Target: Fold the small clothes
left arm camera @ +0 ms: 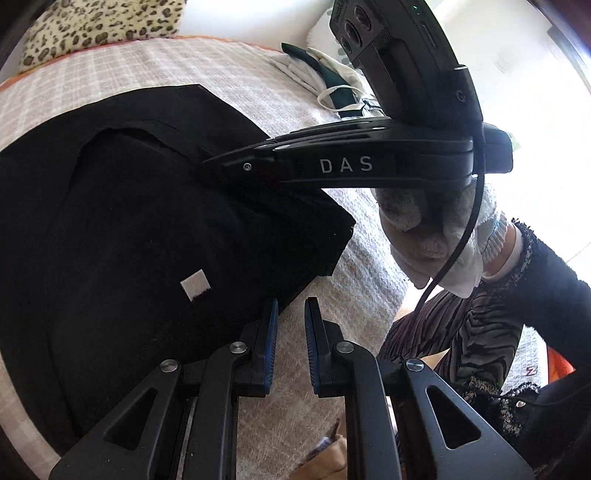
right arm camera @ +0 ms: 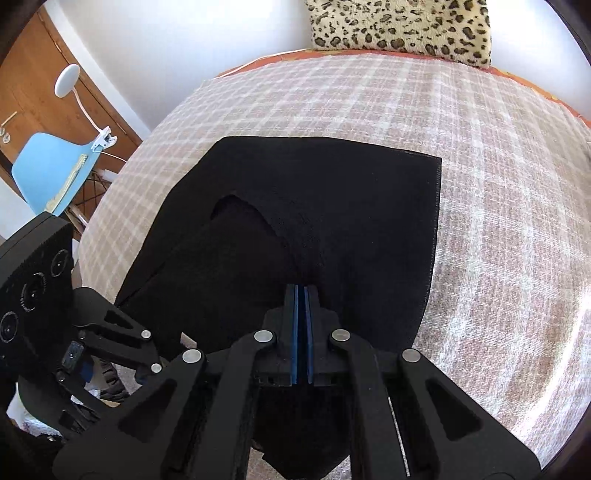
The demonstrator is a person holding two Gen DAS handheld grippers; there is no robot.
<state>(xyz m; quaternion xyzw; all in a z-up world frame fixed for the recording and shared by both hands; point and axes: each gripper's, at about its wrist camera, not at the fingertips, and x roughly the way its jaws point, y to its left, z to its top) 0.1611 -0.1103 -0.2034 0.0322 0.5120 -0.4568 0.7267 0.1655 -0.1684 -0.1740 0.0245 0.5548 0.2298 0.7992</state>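
A pale blue plastic chair (right arm camera: 55, 166) stands off the left edge of the bed, with a white clip-on lamp (right arm camera: 68, 79) fixed to its back and a brown wooden door (right arm camera: 33, 85) behind it. The bed itself wears a beige-and-white checked woven blanket (right arm camera: 480, 184), and on it, towards the near edge, lies the black knit garment (right arm camera: 332, 206), partly folded so that one layer overlaps another along a curved seam. A small white label (left arm camera: 195, 284) shows on the cloth.

The left gripper (left arm camera: 290, 325) hovers just past the garment's near-right edge, its blue-padded fingers (left arm camera: 272, 325) parted by a narrow gap with nothing between them, only blanket below. The right gripper (right arm camera: 303, 291) has its blue pads pressed together, pinching a pucker of the black fabric near the middle of the near edge. From the left camera it reaches in sideways, held by a white-gloved hand (left arm camera: 443, 236).

At the head edge sits a leopard-print plush pillow (right arm camera: 402, 29). Towards the far right corner lies a loose heap of white and dark green clothes (left arm camera: 332, 81); I cannot tell what each piece is.
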